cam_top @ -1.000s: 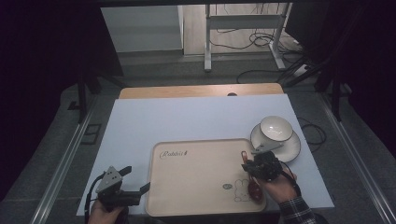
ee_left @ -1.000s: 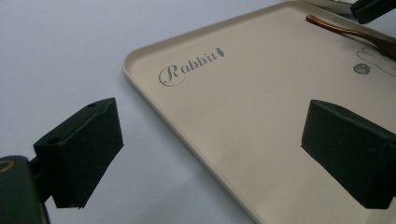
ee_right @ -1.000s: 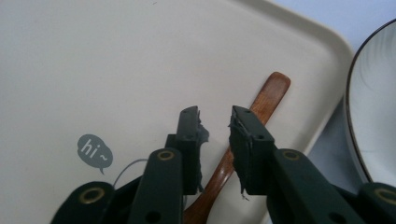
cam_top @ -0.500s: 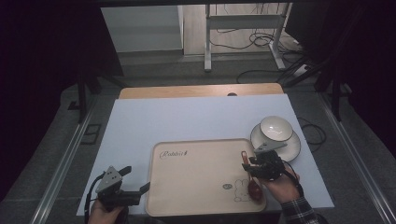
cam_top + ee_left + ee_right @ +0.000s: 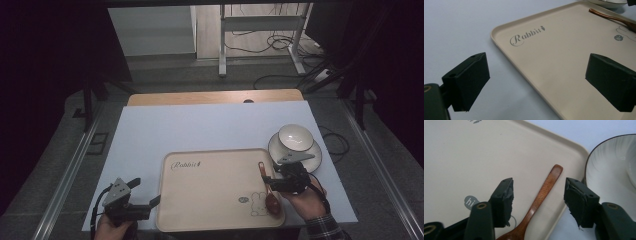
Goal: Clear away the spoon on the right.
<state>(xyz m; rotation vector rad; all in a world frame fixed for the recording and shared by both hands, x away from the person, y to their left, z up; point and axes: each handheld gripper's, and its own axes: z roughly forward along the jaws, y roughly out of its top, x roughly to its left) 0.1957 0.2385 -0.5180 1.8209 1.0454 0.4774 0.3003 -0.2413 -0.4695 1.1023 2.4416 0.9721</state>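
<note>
Beige tray lying at near table edge, wooden spoon resting along its right rim. Right gripper hovering wide-jawed astride spoon handle, not gripping. Left gripper gaping wide over tray's left edge. Bowl sitting on plate just beyond tray's right corner. White table lying bare farther back.

- "Rabbit" in grey script, followed by a small carrot mark, is printed on the beige tray.
- "hi" is read in a grey speech bubble on it.
</note>
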